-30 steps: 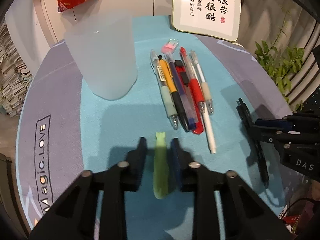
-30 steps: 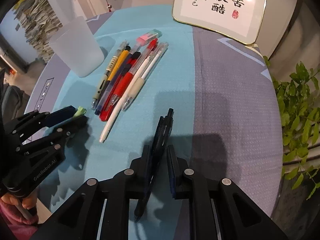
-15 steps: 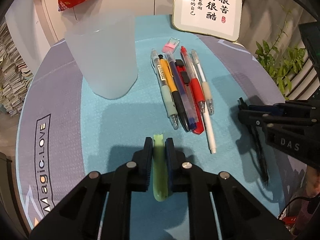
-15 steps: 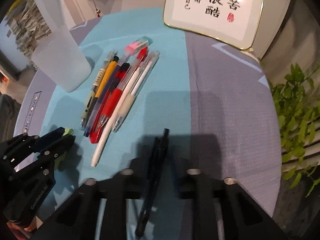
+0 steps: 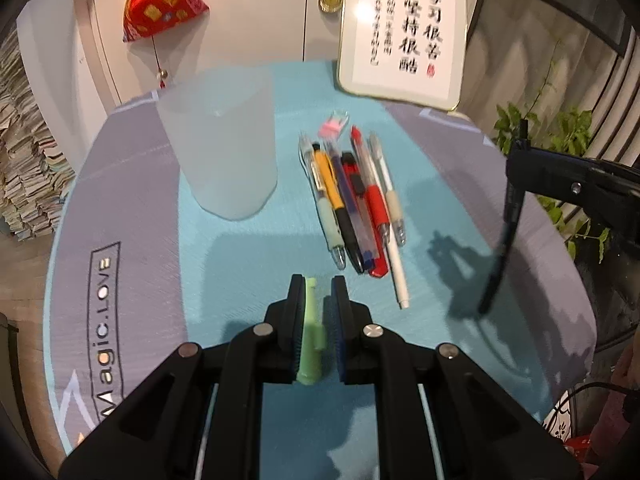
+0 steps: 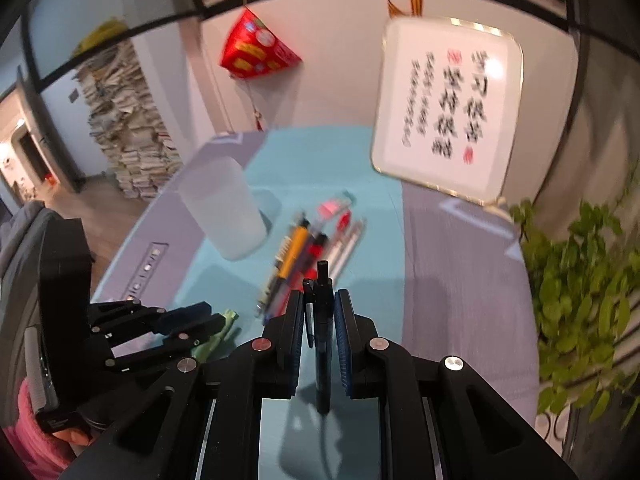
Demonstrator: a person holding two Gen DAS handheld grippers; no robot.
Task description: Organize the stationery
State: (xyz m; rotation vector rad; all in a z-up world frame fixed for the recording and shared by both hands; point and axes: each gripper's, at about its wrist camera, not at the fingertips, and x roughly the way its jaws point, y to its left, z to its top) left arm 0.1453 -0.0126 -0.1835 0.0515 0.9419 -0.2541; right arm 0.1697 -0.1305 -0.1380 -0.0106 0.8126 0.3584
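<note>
Left gripper (image 5: 318, 300): jaws nearly closed, clamped on the light green pen (image 5: 312, 336). I see the pen running lengthwise between the pads, its tip poking out just past the fingertips and its back end sticking out toward the camera. Gripper is pitched down at the teal mat (image 5: 248, 272), with the pen off the surface as far as I can tell.

Right gripper (image 6: 318, 312): jaws narrowed onto the black pen (image 6: 323, 344), also lengthwise between the pads, one end poking out ahead of the fingertips. From the left wrist view I see that black pen (image 5: 502, 236) hanging steeply from the right gripper, clear above the table (image 5: 120, 184), its shadow on the mat below. Right wrist view is motion-blurred, gripper angled down.

In the right wrist view the left gripper (image 6: 216, 322) sits low at left, green pen showing at its tip; a pink sleeve (image 6: 28, 420) is behind it.

Past the left jaws: a row of pens (image 5: 352, 204) lying side by side on the mat, touching – a green-grip clear one, yellow, dark blue, red, a beige-grip one, and a white pen reaching nearest. A pink-capped item lies at the far end of the row.

Left of the row, apart from it: frosted cup (image 5: 220, 140), upright on the mat.

Far edge: framed calligraphy sign (image 5: 404, 36) leaning upright; red pyramid ornament (image 5: 160, 4) hanging on the wall; plant (image 5: 568, 128) at right; paper stacks (image 5: 28, 176) at left.
</note>
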